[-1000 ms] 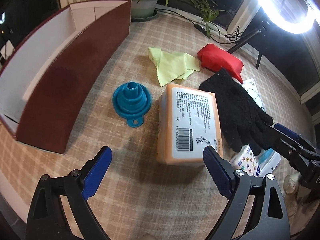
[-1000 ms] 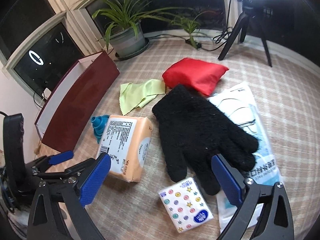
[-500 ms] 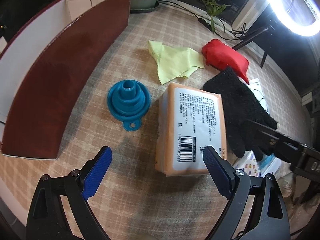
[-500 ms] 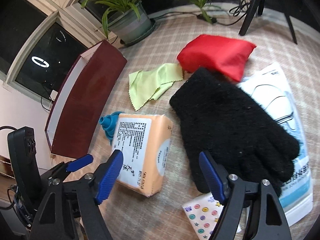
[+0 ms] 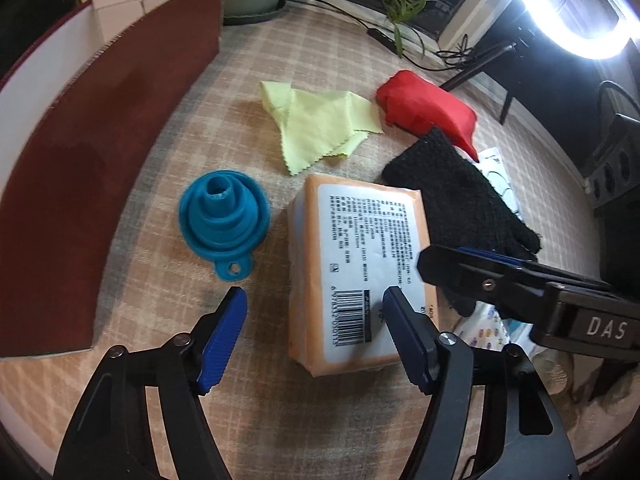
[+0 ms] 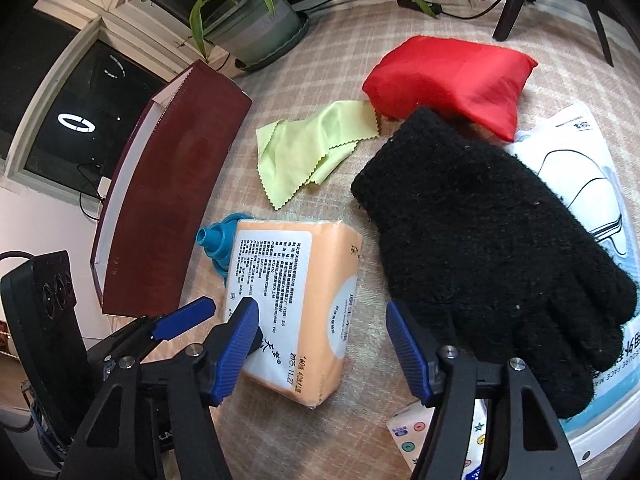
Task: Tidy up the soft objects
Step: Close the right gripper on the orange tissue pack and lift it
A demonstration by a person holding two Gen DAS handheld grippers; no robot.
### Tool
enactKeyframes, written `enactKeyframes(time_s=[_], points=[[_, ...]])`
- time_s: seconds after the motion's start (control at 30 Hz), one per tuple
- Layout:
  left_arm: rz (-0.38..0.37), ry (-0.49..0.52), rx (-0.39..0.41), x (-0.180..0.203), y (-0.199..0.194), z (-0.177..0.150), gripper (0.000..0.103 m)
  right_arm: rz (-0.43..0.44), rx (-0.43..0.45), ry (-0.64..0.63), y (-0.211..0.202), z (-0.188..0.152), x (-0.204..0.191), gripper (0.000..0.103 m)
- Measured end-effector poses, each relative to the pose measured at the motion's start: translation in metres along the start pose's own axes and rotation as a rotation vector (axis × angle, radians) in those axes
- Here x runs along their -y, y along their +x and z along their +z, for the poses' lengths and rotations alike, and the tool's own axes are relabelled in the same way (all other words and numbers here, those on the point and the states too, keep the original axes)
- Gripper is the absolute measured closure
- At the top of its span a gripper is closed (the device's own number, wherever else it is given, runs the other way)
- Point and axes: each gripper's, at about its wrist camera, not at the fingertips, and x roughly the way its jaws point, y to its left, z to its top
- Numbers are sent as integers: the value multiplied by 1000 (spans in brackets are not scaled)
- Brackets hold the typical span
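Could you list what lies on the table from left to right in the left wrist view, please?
Dark red box → blue funnel → orange tissue pack → black glove.

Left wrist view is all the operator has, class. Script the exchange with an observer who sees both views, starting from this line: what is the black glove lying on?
Observer: In the right wrist view the black glove lies with its fingers across a white-and-blue face mask packet.
Operator: I see the right gripper only side-on. How do its jaws stand?
Observer: The right gripper has its jaws apart. They have just been closing, with an edge of the orange tissue pack and bare tablecloth between them. Nothing is pressed.
Operator: What is on the pack's side towards the glove?
Observer: A white oval panel with small print.
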Motion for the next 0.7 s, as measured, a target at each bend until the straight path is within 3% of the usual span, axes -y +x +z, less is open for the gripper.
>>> enactKeyframes(time_s=[0.17, 0.3, 0.43, 0.7], points=[[-93, -9, -31, -3, 8, 3, 37, 21, -31, 34, 9, 2, 1, 49], [-149, -19, -42, -4, 11, 3, 45, 33, -52, 56, 16, 3, 2, 54], [-162, -16, -49, -1, 12, 3, 47, 42, -58, 62, 19, 4, -1, 61], [-148, 23, -57, 3, 14, 7, 47, 13, -58, 53, 20, 3, -7, 62]])
